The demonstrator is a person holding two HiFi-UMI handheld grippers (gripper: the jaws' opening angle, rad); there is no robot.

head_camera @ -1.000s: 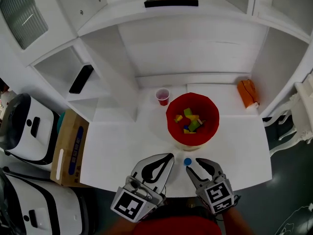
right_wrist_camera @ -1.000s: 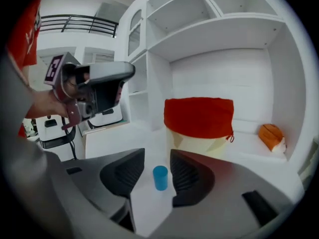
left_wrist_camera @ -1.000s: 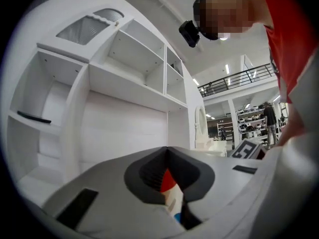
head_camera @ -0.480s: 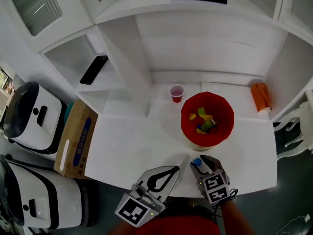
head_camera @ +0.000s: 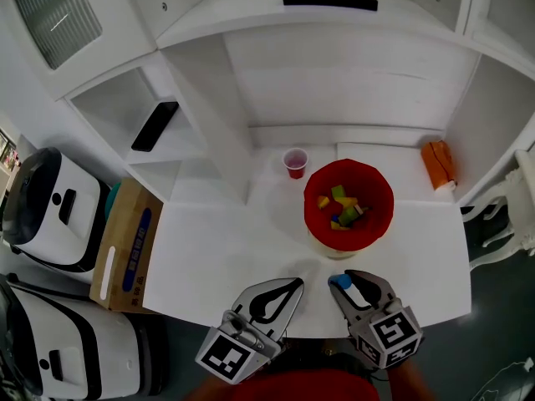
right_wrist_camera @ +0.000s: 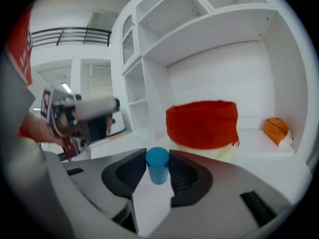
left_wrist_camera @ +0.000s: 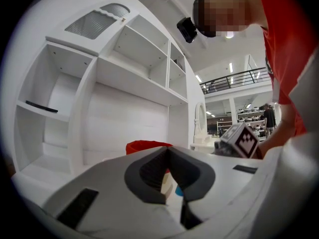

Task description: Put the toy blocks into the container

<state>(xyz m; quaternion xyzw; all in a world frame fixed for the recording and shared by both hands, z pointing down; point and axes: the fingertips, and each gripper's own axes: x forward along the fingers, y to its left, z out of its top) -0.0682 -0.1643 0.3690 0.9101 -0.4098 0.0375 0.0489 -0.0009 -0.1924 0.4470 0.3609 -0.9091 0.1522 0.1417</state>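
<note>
A red container (head_camera: 311, 189) stands on the white desk (head_camera: 226, 249), and several coloured blocks (head_camera: 341, 207) lie inside it. My right gripper (head_camera: 345, 280) is low at the desk's front edge, just in front of the container. Its jaws are closing, and the pads touch both sides of an upright blue cylinder block (right_wrist_camera: 157, 166). The same block (head_camera: 340, 281) shows at the fingertips in the head view. The container (right_wrist_camera: 202, 123) rises right behind it. My left gripper (head_camera: 294, 284) rests shut and empty to the left. In its own view the container (left_wrist_camera: 142, 146) shows beyond the closed tips (left_wrist_camera: 169, 151).
A small red cup (head_camera: 294, 162) stands behind the container to its left. An orange object (head_camera: 438, 164) lies at the desk's back right. A cardboard box (head_camera: 125, 245) and white appliances (head_camera: 50, 215) sit left of the desk. Shelves rise behind, with a black device (head_camera: 155, 126) on one.
The right gripper's jaws have come in round the blue block, which stood just off their tips a second ago. The left gripper stays shut in about the same place.
</note>
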